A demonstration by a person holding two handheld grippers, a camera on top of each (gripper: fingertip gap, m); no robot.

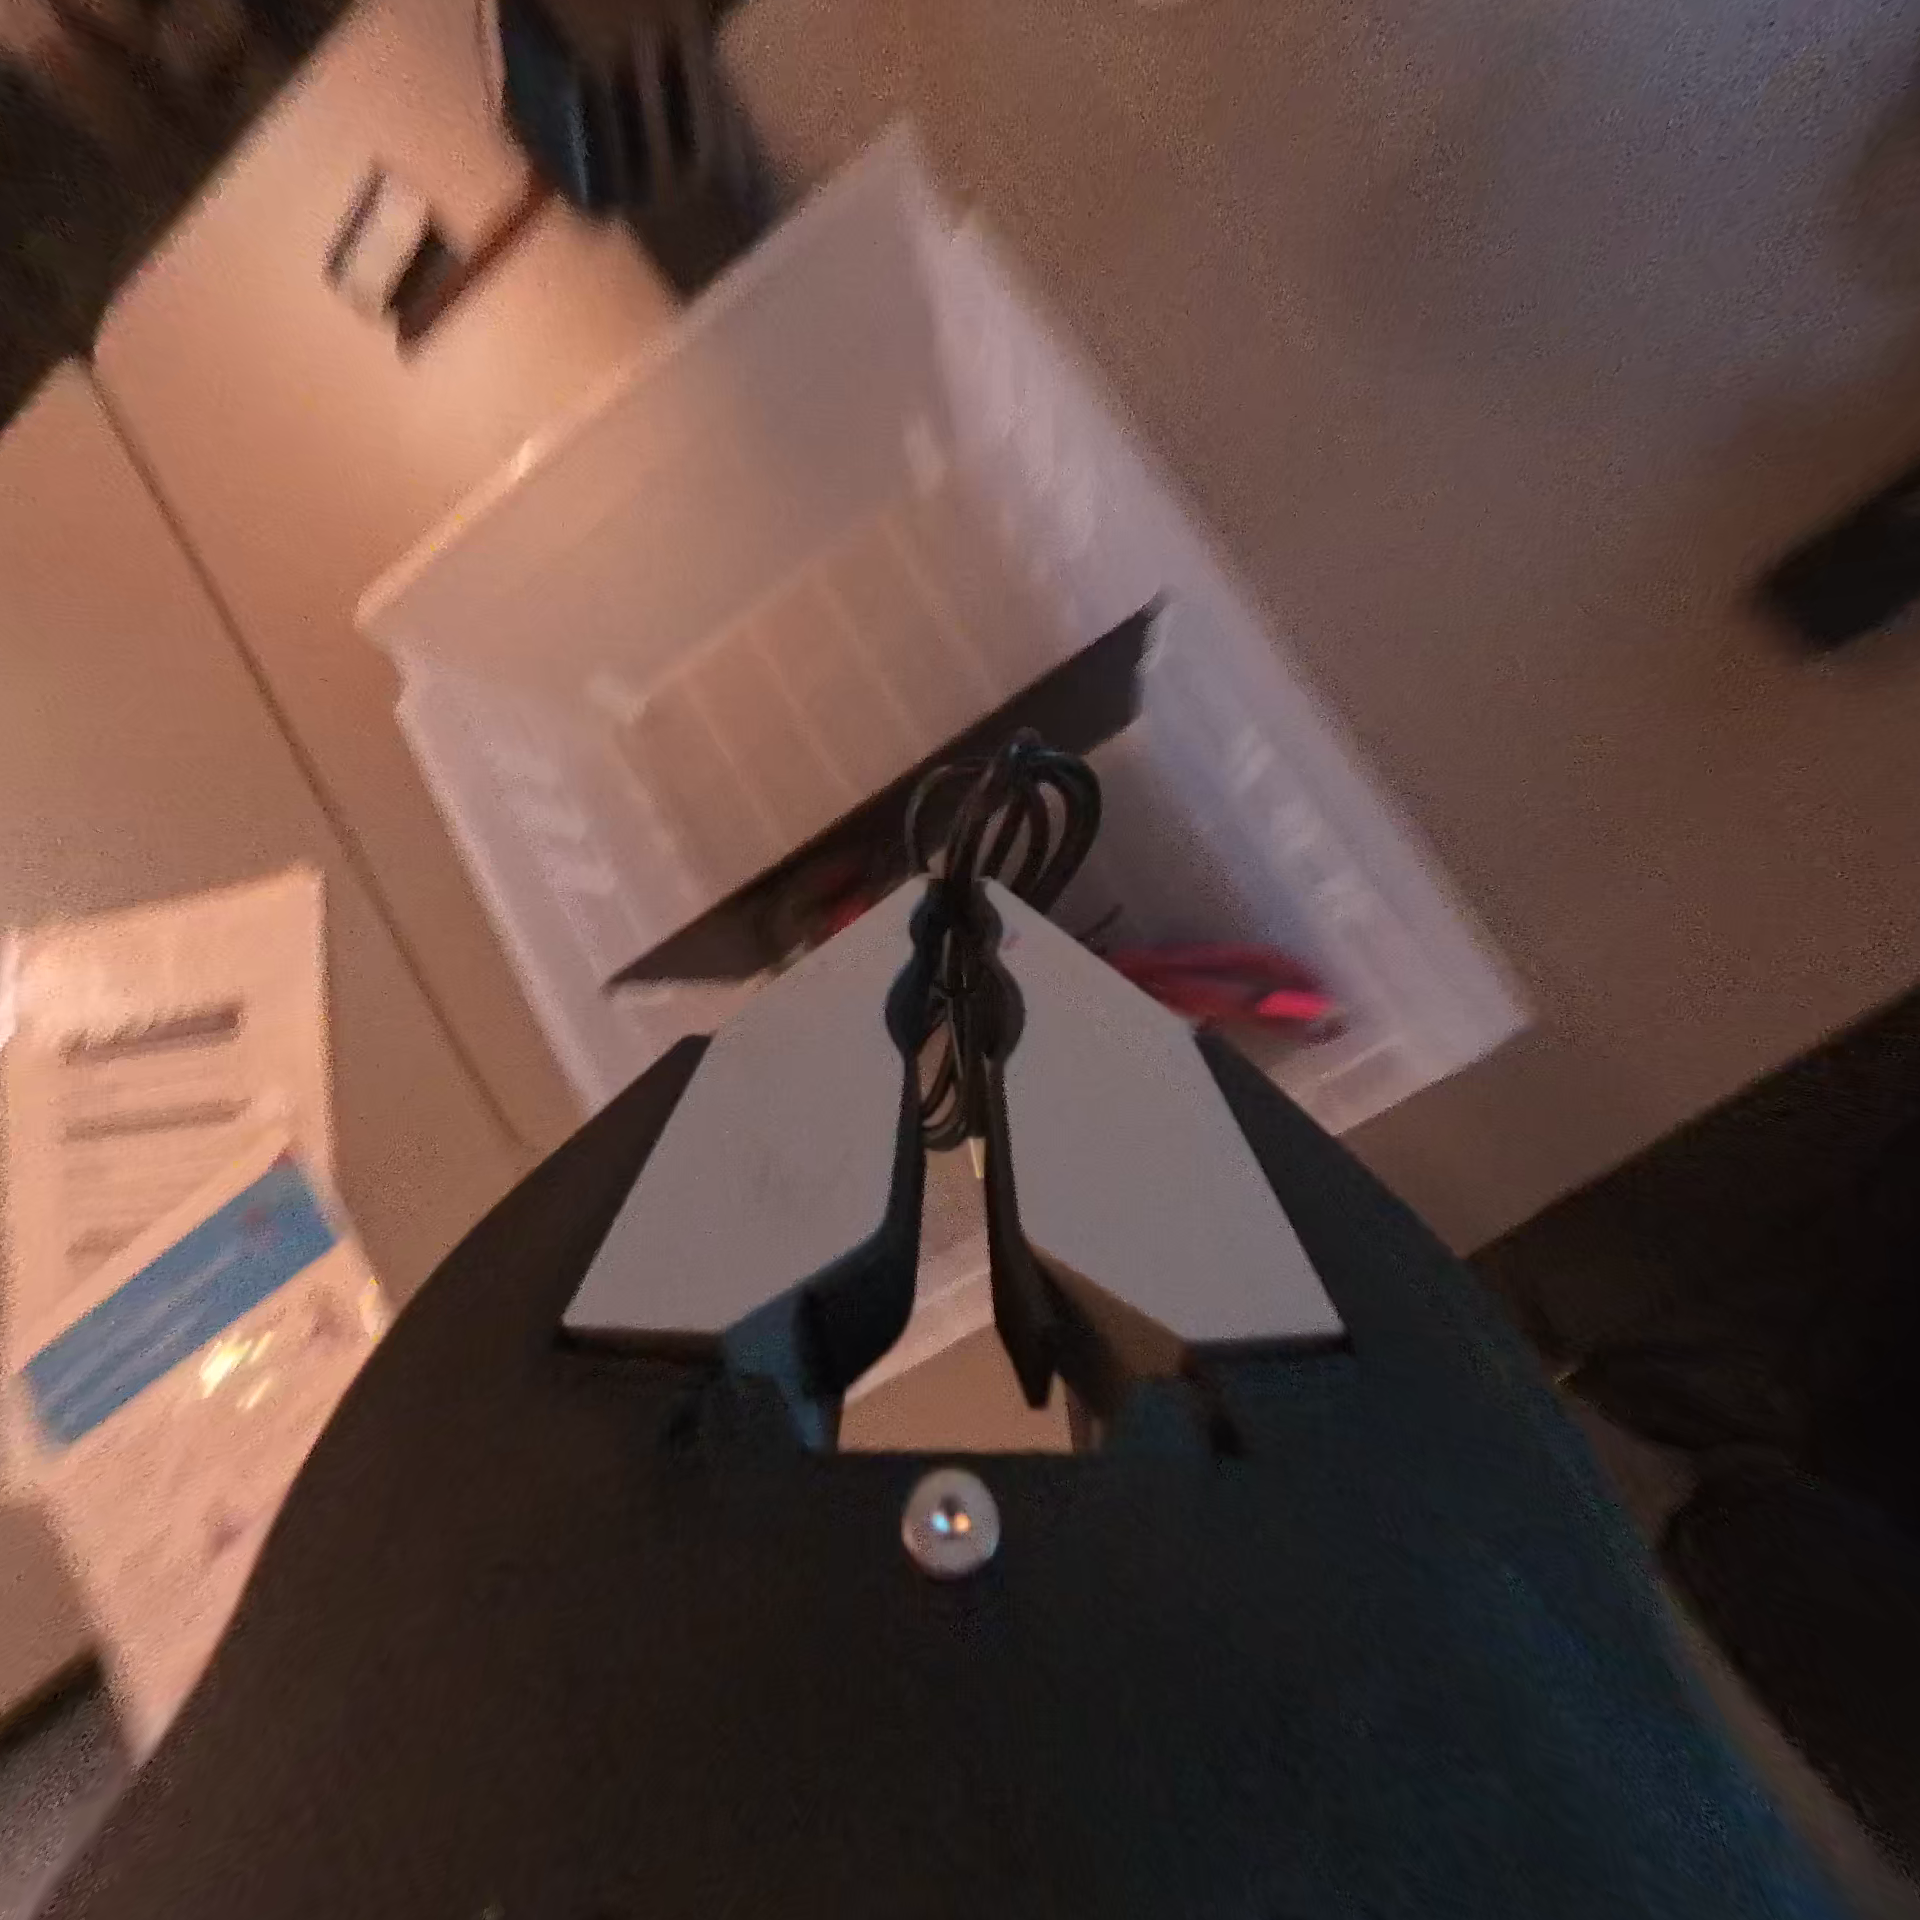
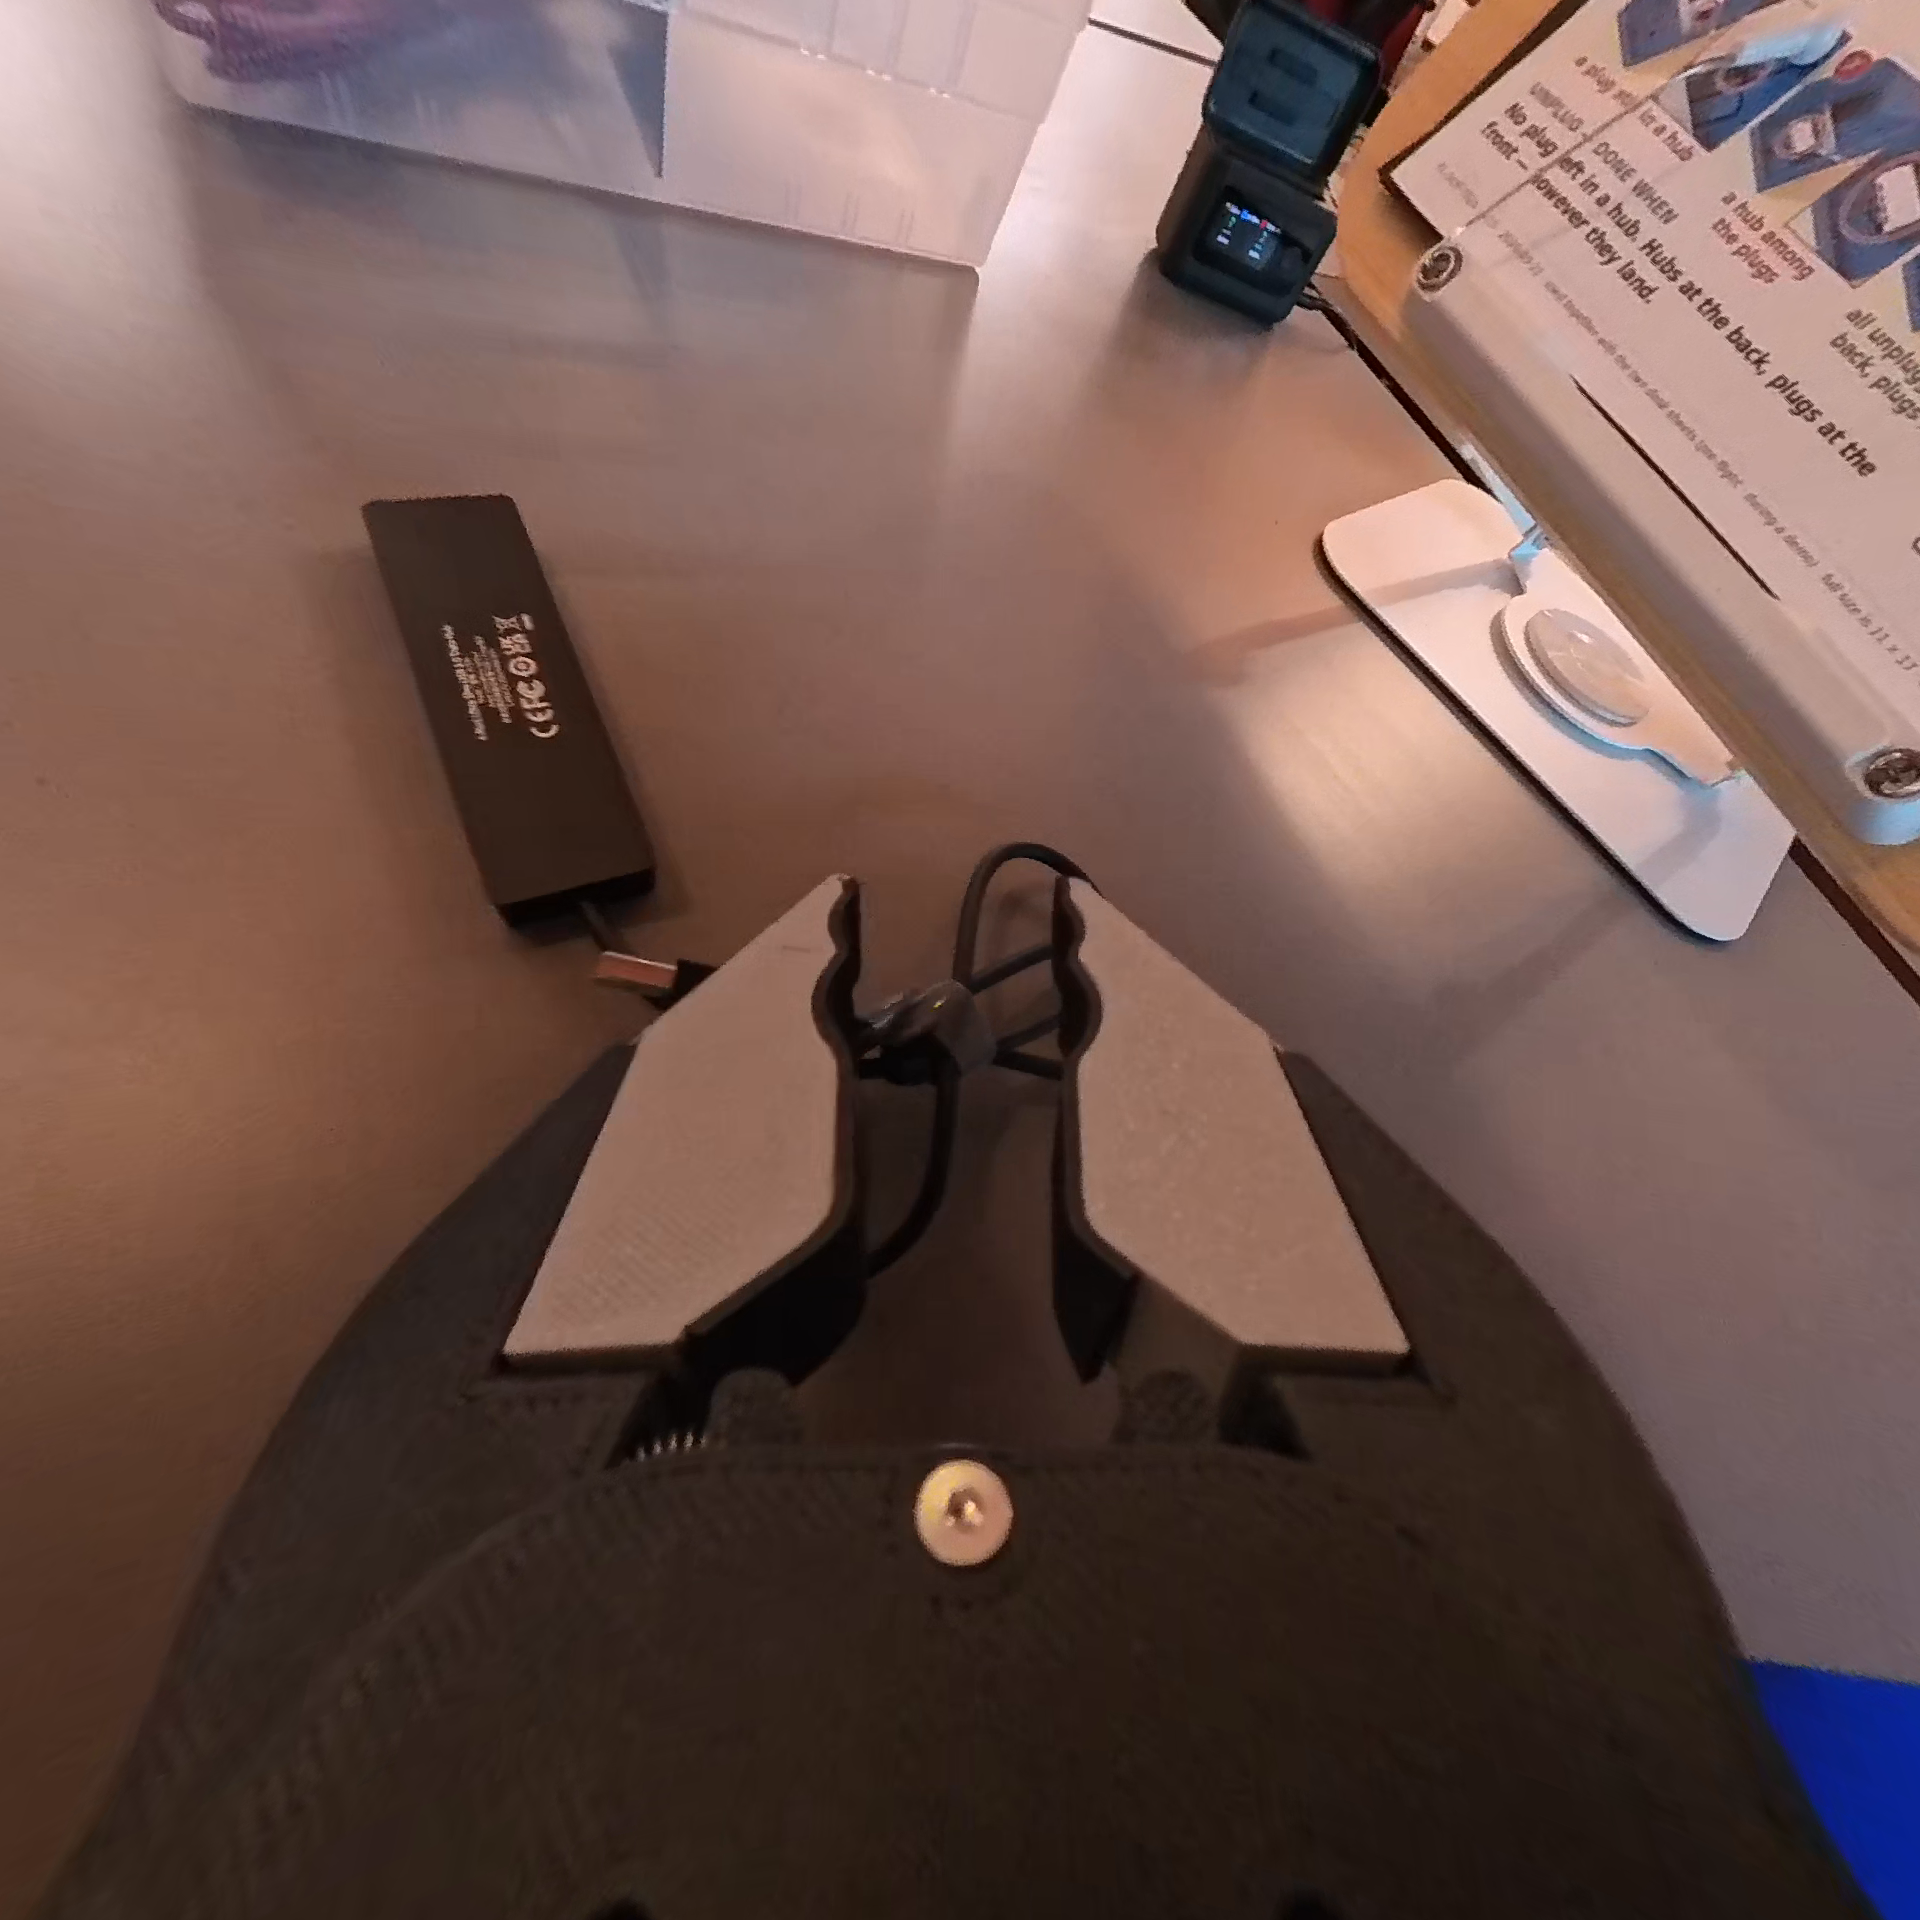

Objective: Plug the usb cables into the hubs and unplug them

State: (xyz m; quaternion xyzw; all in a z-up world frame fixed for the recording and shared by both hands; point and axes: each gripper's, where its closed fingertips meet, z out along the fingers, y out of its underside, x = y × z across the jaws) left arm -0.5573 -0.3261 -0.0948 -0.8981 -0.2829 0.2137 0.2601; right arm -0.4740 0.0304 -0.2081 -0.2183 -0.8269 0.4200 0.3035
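In the left wrist view my left gripper (image 1: 961,904) is shut on a coiled black usb cable (image 1: 997,800). It holds the cable in the air over a white translucent bin (image 1: 831,468); a metal plug tip shows between the fingers. Red cables (image 1: 1236,987) lie in the bin. In the right wrist view my right gripper (image 2: 956,894) is open low over the grey table. A thin black cable (image 2: 1013,862) with a dark grey piece on it lies between the fingers. A black usb hub (image 2: 504,696) lies flat to the left, its short lead ending in a metal plug (image 2: 623,971) by my left finger.
A white stand base (image 2: 1538,707) carries a tilted instruction sheet (image 2: 1662,312) at the right. A small black camera (image 2: 1257,208) stands at the back. The translucent bin (image 2: 727,104) is at the far left. The left wrist view is blurred. About 9 centimeters separates my right fingertips from the black usb hub (image 2: 504,696).
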